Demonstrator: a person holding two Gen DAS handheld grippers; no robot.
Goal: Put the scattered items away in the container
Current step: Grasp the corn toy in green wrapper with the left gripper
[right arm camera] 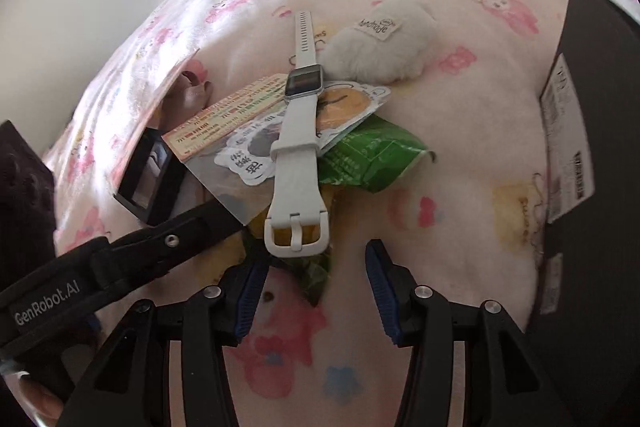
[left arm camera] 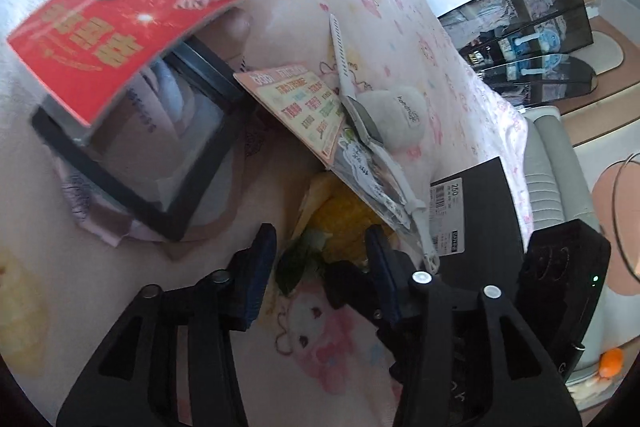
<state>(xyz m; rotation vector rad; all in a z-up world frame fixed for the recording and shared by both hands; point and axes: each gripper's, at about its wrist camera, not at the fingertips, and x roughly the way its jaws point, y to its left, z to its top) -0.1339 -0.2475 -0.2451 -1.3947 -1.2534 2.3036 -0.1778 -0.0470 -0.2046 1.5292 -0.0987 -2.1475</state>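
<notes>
1. hovering over a pink cartoon-print bedspread (right arm camera: 460, 155), your right gripper (right arm camera: 318, 287) hangs with its blue pads apart and nothing between them, the buckle of a white smartwatch (right arm camera: 298, 147) just ahead of the fingertips.
2. your left gripper (left arm camera: 320, 263) stands partly open too, holding nothing; a yellow and green snack packet (left arm camera: 340, 215) lies on the cloth ahead of its pads.
3. only your left view shows a red booklet (left arm camera: 120, 23), blurred, raised over a black-rimmed open container (left arm camera: 132, 195), with what looks like a fingertip under the booklet's far edge.
4. only your right view shows the pile from above: the watch lies across a sticker sheet (right arm camera: 256, 155) and a printed card (right arm camera: 224, 119), the green end of the packet (right arm camera: 372, 159) sticks out to the right, and a white plush piece (right arm camera: 384, 43) touches the strap's far half.
5. in the right view your left gripper's arm crosses in from the lower left, its tip at the pile's near left edge, and the container shows just beyond it as a sliver.
6. a black shoebox (left arm camera: 480, 215) with a white label stands at the pile's right; in the right view it fills the right edge.
7. open bedspread lies between the pile and the shoebox and beyond the plush piece.
</notes>
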